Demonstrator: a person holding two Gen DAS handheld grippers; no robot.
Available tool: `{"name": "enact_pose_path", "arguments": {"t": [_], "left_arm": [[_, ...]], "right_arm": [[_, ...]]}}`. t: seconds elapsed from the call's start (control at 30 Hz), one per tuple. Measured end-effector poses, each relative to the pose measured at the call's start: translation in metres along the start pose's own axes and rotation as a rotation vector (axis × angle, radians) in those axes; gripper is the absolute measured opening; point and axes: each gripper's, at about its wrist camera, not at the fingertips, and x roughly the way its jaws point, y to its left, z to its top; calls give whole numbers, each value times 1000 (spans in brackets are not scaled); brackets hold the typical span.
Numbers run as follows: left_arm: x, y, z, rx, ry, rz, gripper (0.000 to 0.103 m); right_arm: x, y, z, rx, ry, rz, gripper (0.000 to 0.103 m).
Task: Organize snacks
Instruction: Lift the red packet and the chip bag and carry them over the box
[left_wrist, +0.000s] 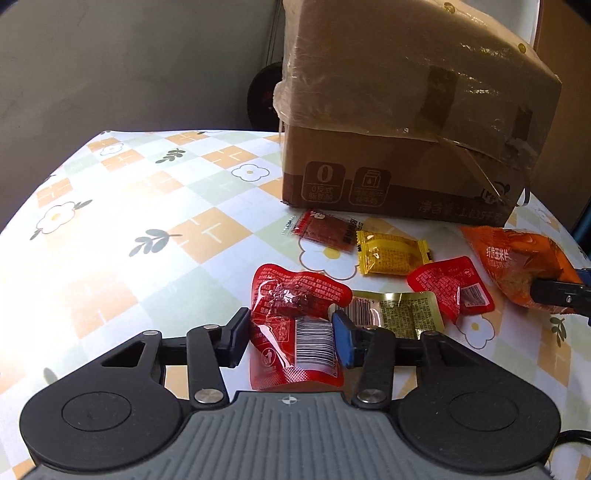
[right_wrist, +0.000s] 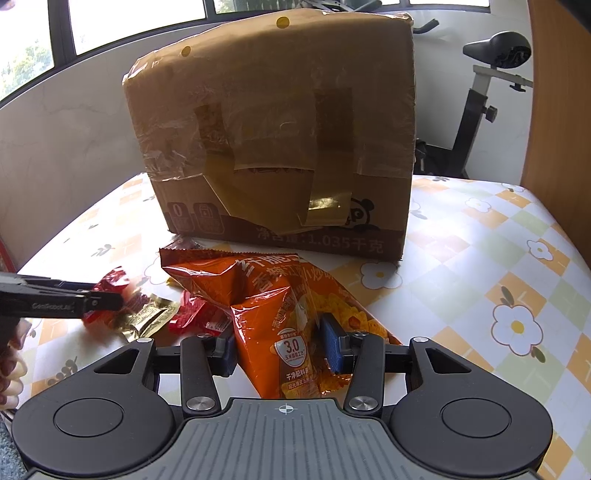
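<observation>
My left gripper (left_wrist: 291, 338) has its fingers on both sides of a red snack pouch (left_wrist: 295, 317) on the table and touching it. Beside the pouch lie a gold packet (left_wrist: 399, 314), a second red pouch (left_wrist: 450, 288), a yellow candy pack (left_wrist: 391, 254) and a dark red flat pack (left_wrist: 325, 229). My right gripper (right_wrist: 277, 347) is closed around the lower end of an orange chip bag (right_wrist: 280, 295), which also shows in the left wrist view (left_wrist: 517, 258). A taped cardboard box (right_wrist: 273, 140) stands behind the snacks.
The table has a flower-and-check cloth (left_wrist: 147, 206). The box (left_wrist: 406, 122) blocks the far side. An exercise bike (right_wrist: 491, 96) stands beyond the table at the right. A wooden panel (right_wrist: 561, 110) rises at the far right. The left gripper shows from the side (right_wrist: 74, 299).
</observation>
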Motion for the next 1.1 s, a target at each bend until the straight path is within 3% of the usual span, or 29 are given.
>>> {"name": "enact_pose_path", "arguments": {"t": [0.23, 0.57, 0.87, 1.1], "left_arm": [[-36, 13, -3, -99, -68, -17, 49], [-62, -3, 0, -72, -122, -47, 49], [-86, -6, 18, -77, -210, -74, 49], [-107, -13, 49, -36, -304, -103, 49]], "right_arm": [[-6, 4, 2, -3, -2, 52, 38], [-22, 14, 3, -15, -3, 128, 33], [-54, 12, 26, 26, -95, 202, 32], [-92, 5, 71, 97, -239, 302, 32]]}}
